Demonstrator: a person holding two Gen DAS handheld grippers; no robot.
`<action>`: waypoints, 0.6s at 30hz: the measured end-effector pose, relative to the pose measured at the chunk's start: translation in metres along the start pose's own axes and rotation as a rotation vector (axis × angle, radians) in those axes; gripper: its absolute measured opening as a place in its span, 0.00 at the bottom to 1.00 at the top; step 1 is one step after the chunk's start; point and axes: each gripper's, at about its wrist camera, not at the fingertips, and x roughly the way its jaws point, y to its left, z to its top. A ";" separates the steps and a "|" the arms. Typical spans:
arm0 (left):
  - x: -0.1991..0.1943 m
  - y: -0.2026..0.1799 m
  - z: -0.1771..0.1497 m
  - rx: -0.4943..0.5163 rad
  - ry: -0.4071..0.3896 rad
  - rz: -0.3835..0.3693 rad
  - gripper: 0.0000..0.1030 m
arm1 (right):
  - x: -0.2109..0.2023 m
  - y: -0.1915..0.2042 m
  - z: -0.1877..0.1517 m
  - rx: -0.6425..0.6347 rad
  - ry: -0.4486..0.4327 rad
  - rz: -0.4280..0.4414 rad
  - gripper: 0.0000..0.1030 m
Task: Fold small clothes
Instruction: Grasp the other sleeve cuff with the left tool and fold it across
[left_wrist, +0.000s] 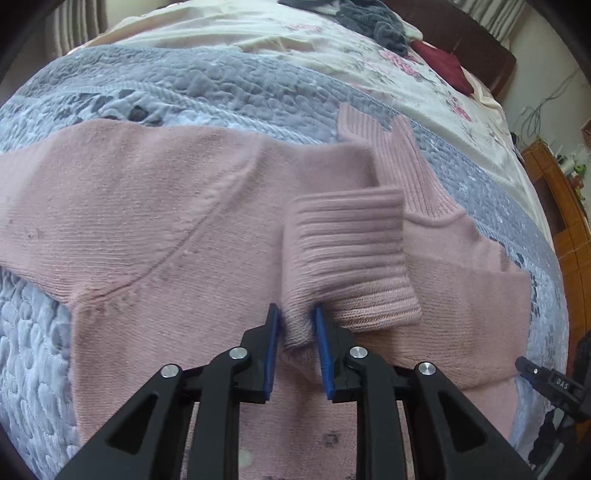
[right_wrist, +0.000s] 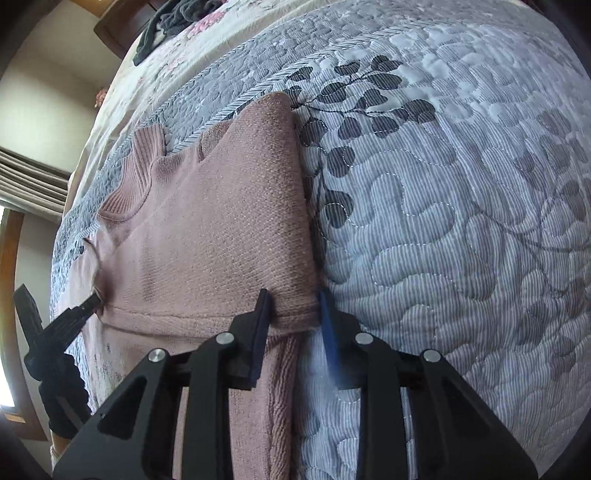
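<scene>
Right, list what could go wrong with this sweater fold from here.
1. The left claw pinches only a narrow bunch of the sleeve just behind the ribbed cuff; the knit could slip out mid-fold.
2. The right claw grips the pink sweater right at its side edge, so a pull may stretch or skew that edge.
3. The quilt is soft and puffy; dragging could wrinkle the layers underneath.
</scene>
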 end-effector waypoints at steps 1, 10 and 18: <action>-0.006 0.011 0.004 -0.023 -0.022 0.043 0.22 | 0.001 0.000 0.000 -0.005 0.003 -0.005 0.25; -0.056 0.057 0.013 -0.055 -0.094 0.058 0.20 | -0.019 0.025 0.003 -0.028 -0.053 -0.040 0.30; -0.030 -0.008 0.010 0.051 -0.009 -0.067 0.34 | -0.024 0.084 -0.001 -0.172 -0.079 -0.109 0.34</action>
